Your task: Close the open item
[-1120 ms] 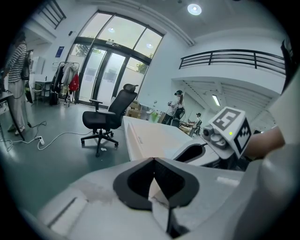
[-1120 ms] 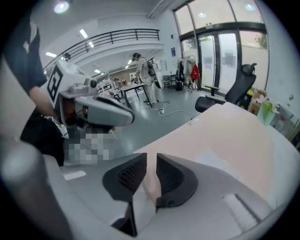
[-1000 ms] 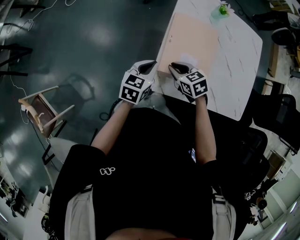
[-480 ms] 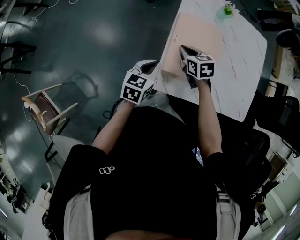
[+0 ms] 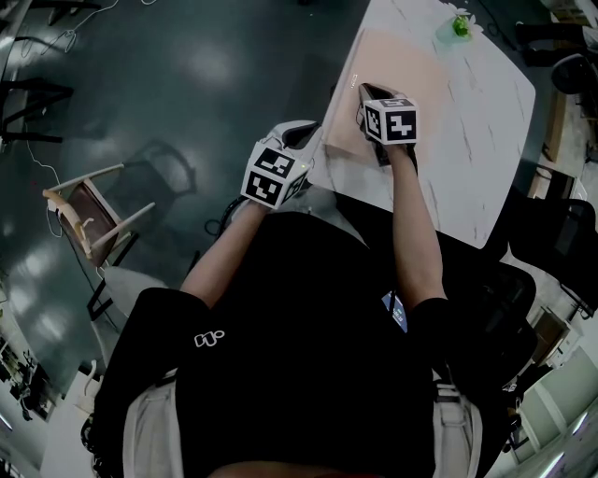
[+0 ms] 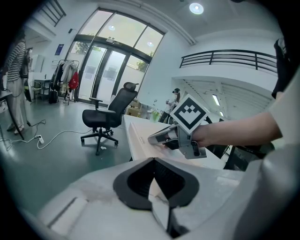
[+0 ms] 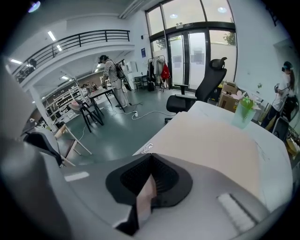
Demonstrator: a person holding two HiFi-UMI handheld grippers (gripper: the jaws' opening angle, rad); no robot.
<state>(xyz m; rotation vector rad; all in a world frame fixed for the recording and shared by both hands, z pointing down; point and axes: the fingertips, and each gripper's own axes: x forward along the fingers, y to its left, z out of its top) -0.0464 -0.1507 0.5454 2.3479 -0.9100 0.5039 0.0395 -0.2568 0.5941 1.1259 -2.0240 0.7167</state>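
Stock list, L to R, head view unless noted.

1. Wooden chair (image 5: 84, 217): stands on the dark floor, well apart from the work. N/a to task.
2. Left gripper (image 5: 297, 136): held off the table's near-left edge, just beside the box corner, touching nothing I can see. Jaws clenched together and empty; its own view shows the pads meeting w/ nothing btwn.
3. Beige flat box (image 5: 411, 65): the task's thing. Kind uncertain, could be a case. Lies flat on the table's left part, near-left corner at the table edge. Small tag (image 5: 355, 80) on its left side. Lid looks down; can't tell if it is fully seated.
4. Right gripper (image 5: 367, 93): over the box's near-left area, angled steeply down. Left gripper view shows its tip seeming to rest on the box top. Jaws clenched, nothing grasped.
5. Table (image 5: 476, 159): white marble-look, smooth.
6. Green cup (image 5: 457, 25): far end, just beyond the box.
7. Office chair (image 5: 561, 229): right of the table.

Step (my reading): pressing the lid shut w/ a closed tip.

Risks:
- Box may skid on the smooth top, as nothing braces it and the left gripper is off the table.
- A skid away could knock the cup; a skid sideways could tip the box over the edge.
- A one-corner push may leave the far side unseated, so the lid lifts again.
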